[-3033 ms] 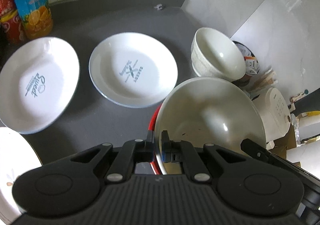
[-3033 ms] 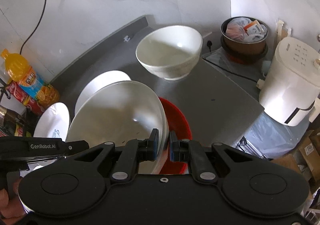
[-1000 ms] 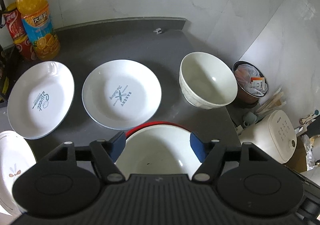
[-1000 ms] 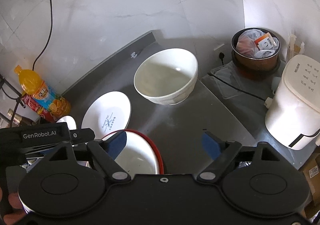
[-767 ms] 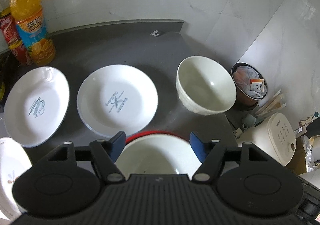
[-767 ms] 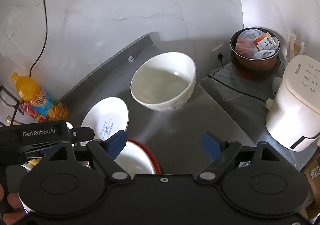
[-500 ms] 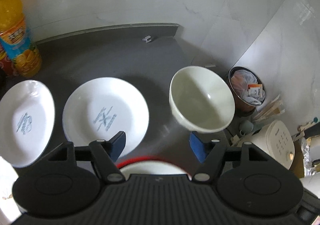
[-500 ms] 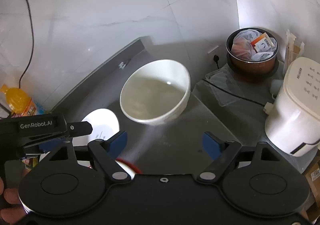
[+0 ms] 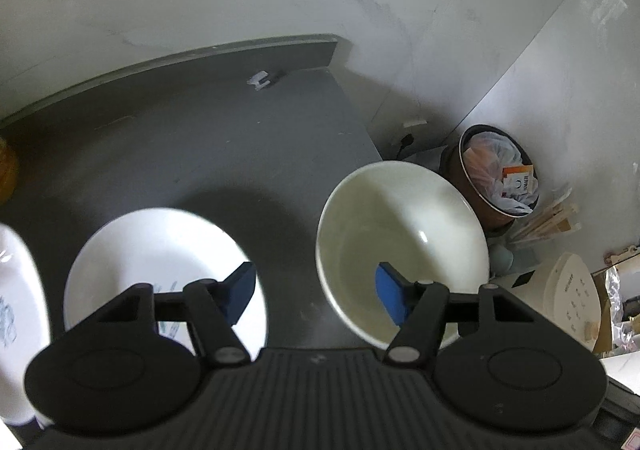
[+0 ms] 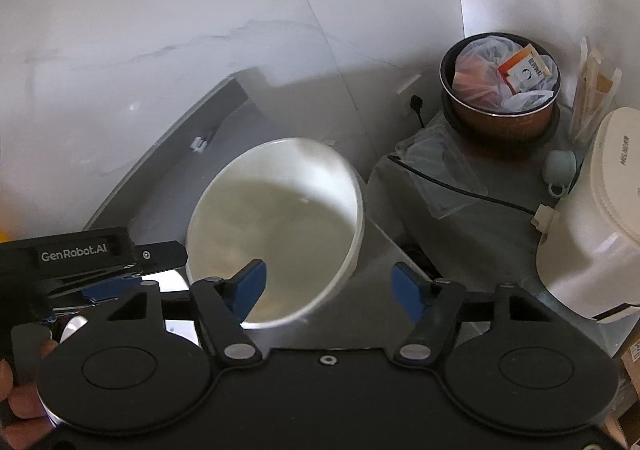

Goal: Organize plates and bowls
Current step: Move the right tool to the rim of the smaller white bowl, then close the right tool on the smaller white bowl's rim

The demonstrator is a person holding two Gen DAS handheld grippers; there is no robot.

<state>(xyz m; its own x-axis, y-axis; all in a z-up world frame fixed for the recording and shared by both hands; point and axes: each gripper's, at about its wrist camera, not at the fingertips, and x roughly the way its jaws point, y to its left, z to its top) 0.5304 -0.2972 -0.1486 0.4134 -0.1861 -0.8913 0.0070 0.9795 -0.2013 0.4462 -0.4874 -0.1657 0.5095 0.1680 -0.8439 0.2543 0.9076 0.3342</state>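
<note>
The cream bowl (image 9: 404, 246) stands upright on the grey desk (image 9: 192, 138) near its right-hand corner, seen from the left wrist camera, where the left gripper (image 9: 316, 292) hangs above with its blue-padded fingers (image 9: 390, 292) spread wide and empty; the right pad overlaps the bowl's near rim, so the bowl lies ahead and to the right of the gap, while a white printed plate (image 9: 160, 266) sits beside it, apart, under the left pad, and a second plate (image 9: 16, 314) shows at the frame's left edge. From the right wrist camera, the same bowl (image 10: 276, 226) lies ahead and left of the right gripper (image 10: 328, 286), whose fingers (image 10: 250, 284) are likewise spread and hold nothing, the left pad over the bowl's near rim. Both grippers look about equally close; either would likely need a short sideways shift to straddle the rim. A waste bin (image 10: 500, 90) and a white appliance (image 10: 600, 234) stand on the floor beyond the desk edge.
</note>
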